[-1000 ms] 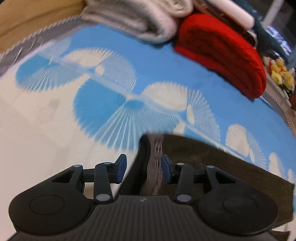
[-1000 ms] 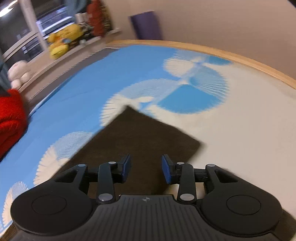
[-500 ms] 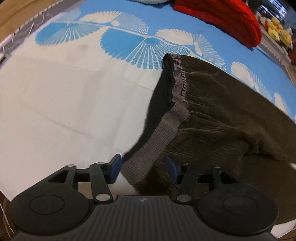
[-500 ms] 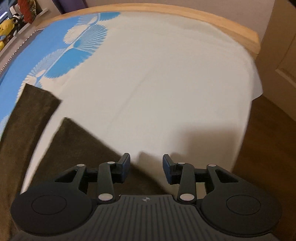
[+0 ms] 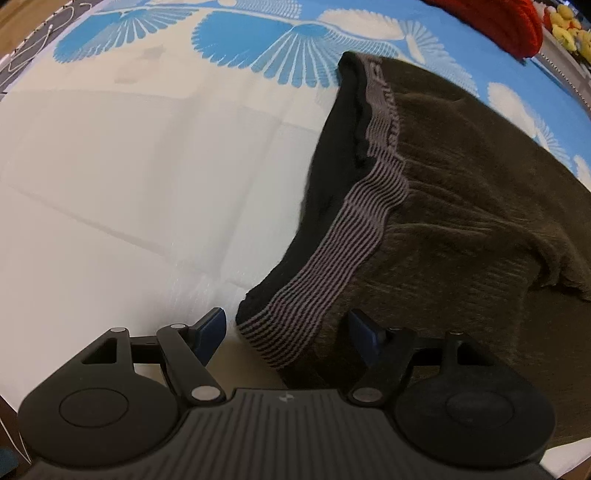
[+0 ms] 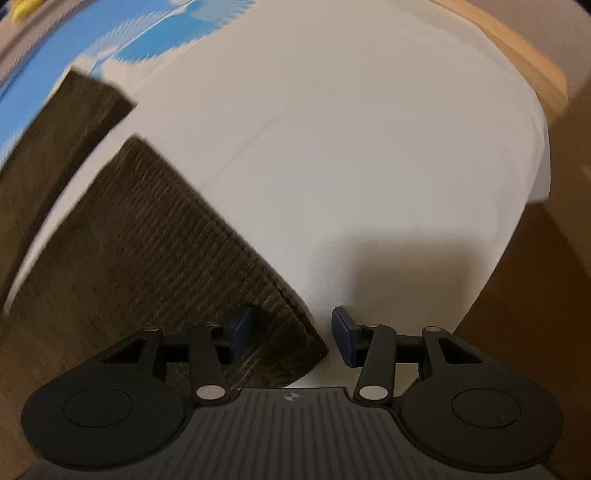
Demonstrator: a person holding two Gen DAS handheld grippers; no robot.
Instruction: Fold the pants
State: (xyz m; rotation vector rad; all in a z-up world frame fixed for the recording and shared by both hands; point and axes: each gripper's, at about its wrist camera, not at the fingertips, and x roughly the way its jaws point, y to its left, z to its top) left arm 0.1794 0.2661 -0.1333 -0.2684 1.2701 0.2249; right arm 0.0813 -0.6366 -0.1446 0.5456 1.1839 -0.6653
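Where it lies, pants (image 5: 461,206) dark brown, ribbed, striped waistband (image 5: 343,251)

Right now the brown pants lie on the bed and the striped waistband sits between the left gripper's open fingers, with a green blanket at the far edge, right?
Nearly. The blanket is red, not green, as the left wrist view shows. The pants do lie on the bed, their waistband between the open left gripper.

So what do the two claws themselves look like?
Both match: the left claw and right claw have matte black linkage arms with silver rivets, dark blue finger pads, round black side discs, and a ribbed grey base bearing a small round logo.
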